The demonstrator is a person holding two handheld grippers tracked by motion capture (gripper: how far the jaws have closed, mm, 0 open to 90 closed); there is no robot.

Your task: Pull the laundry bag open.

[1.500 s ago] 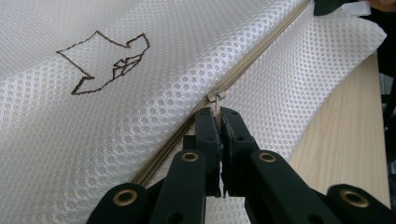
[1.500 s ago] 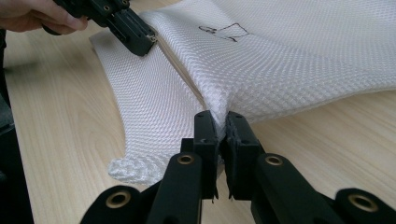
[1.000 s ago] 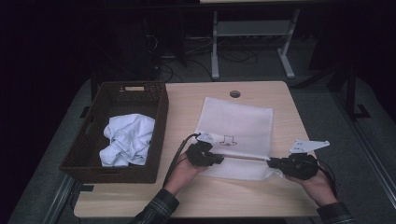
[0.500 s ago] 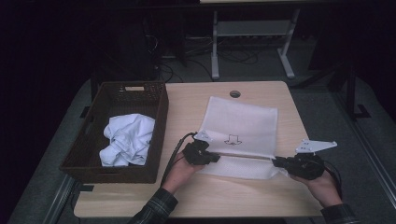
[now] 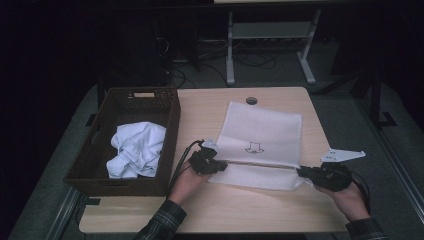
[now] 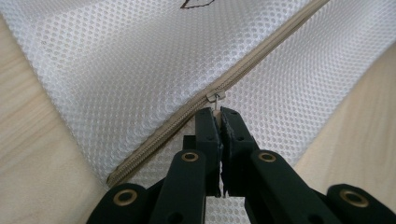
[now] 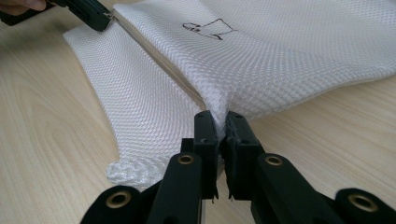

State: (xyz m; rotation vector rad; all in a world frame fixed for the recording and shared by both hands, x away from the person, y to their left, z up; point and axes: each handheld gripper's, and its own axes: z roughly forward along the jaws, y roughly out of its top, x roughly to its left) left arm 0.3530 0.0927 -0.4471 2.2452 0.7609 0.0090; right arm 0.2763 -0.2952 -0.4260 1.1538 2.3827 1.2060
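A white mesh laundry bag (image 5: 262, 130) with a small black drawing lies flat on the wooden table (image 5: 235, 210). Its beige zipper (image 6: 261, 51) runs across the near part of the bag. My left gripper (image 6: 218, 112) is shut on the metal zipper pull (image 6: 215, 96), at the zipper's left end in the high view, where that gripper (image 5: 220, 164) sits. My right gripper (image 7: 218, 116) is shut on a pinch of mesh at the bag's right end, beside the zipper's other end. In the high view the right gripper (image 5: 301, 171) carries a grey plate.
A dark woven basket (image 5: 172, 142) stands at the table's left with a crumpled white cloth (image 5: 135, 147) inside. A round cable hole (image 5: 251, 100) sits at the table's far edge. A white braided cord (image 7: 123, 172) lies at the bag's near corner. A desk frame stands behind.
The right gripper has shifted slightly to the right and the left one slightly to the left, drawing the bag's zipper line taut. Both grips stay as they were.
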